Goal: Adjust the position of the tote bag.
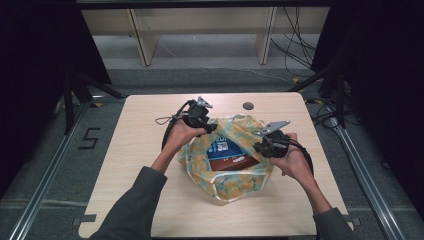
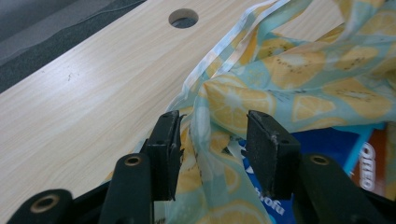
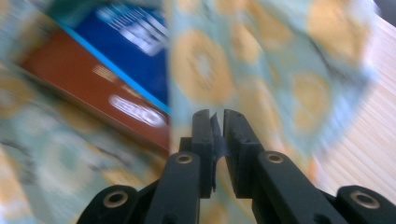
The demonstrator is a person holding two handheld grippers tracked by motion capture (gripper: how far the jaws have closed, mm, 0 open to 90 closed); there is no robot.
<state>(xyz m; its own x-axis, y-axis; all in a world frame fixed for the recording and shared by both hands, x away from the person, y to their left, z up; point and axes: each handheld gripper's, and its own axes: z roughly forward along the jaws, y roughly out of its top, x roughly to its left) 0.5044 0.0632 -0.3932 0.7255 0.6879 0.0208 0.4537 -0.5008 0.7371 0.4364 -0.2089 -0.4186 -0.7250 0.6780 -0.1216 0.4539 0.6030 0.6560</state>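
A bag (image 1: 227, 187) with yellow lemon slices on it is sitting in the middle of the table (image 1: 145, 165). Its mouth is lying open at the top. Inside it, a blue box (image 1: 223, 147) is lying next to a brown box (image 1: 232, 163), and the two are touching.

The left gripper (image 1: 209, 125) is sitting at the far left edge of the bag. In the left gripper view, its jaws are standing apart. A fold of the bag (image 2: 219, 154) is hanging between them. The cloth is lying against the left pad, but the right pad is not touching it, so the jaws are not squeezing the bag.

The right gripper (image 1: 260, 147) is sitting at the right edge of the bag. In the right gripper view, the picture is blurry, but the jaws are almost pressed together. A thin strip of the bag (image 3: 201, 70) is stuck between them, so they are pinching the cloth. The bag's side is rising up from that pinch.

A round hole (image 1: 248, 106) is showing in the table just behind the bag. A hand (image 1: 295, 162) is gripping the right gripper from below.
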